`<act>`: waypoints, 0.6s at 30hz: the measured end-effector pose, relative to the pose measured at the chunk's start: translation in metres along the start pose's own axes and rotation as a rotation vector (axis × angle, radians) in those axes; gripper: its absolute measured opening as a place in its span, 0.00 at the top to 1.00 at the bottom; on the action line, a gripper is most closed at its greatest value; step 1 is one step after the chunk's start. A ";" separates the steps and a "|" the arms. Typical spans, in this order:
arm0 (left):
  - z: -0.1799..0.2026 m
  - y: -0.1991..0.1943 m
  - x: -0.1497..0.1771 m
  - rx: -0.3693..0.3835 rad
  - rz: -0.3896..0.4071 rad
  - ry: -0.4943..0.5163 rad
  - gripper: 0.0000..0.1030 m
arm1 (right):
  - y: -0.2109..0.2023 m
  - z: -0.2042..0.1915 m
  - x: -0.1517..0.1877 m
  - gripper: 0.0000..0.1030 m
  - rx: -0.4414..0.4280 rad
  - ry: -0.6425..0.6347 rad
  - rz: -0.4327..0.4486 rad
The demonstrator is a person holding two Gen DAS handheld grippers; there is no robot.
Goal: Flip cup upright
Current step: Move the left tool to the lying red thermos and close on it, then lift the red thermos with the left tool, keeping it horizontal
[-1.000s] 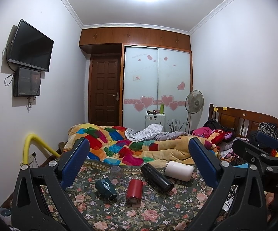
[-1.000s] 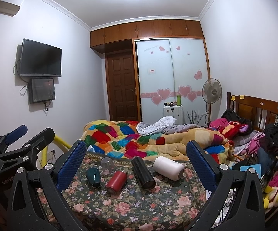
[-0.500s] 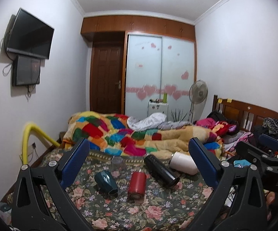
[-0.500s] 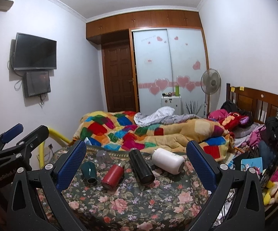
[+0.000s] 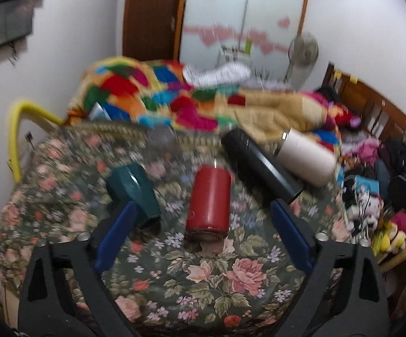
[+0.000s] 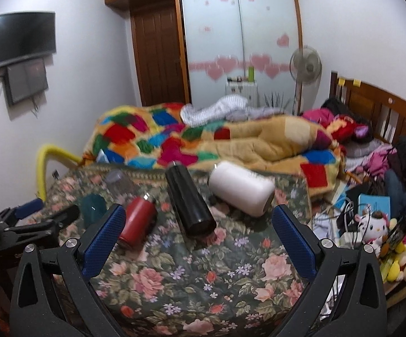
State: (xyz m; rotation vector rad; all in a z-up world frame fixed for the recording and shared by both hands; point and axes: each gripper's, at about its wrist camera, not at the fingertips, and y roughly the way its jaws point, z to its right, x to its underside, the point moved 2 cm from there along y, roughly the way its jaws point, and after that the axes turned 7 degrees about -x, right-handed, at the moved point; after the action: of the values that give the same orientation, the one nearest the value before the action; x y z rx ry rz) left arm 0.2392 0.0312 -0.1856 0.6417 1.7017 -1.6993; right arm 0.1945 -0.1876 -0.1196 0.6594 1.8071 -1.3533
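Left gripper is spread wide, holding nothing, hovering low over the near edge of the table. Red cup lies on its side mid-table, base toward the camera, lined up between the fingers but not touched. Right gripper is also spread and empty, aimed at the black cup, which lies on its side just right of the red one. White cup lies toward the far right edge, teal cup on its side to the left of the red cup, and a clear cup sits near the far edge, too blurred to tell its pose.

Risks, as a judgement: the cups are round and lie on soft floral cloth, so a finger nudge likely rolls the red cup into the teal or black one before the jaws close. The left fingertip sits close to the teal cup and may knock it. A grip near the base makes the flip awkward, and the cup may slip or tip over again on the uneven cloth. The left view is motion-blurred, so alignment is uncertain.

Versus earlier frames: the left gripper has dropped and pushed in toward the table, so the red cup now looms much larger and centred between the fingers. The right gripper has also come closer. Both jaws are as wide as before. The cups have not moved.
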 end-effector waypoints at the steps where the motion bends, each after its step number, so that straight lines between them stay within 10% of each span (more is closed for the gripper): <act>1: 0.003 0.013 0.000 0.002 -0.019 0.012 0.13 | 0.005 0.000 0.000 0.00 0.003 0.002 -0.016; 18: 0.032 0.145 0.006 0.015 -0.207 0.102 0.39 | 0.084 0.015 0.000 0.00 -0.031 0.048 -0.128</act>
State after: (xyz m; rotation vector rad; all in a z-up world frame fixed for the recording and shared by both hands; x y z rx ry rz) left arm 0.3445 0.0051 -0.2874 0.5844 1.8842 -1.8501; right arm 0.2637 -0.1764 -0.1678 0.5726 1.9332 -1.4006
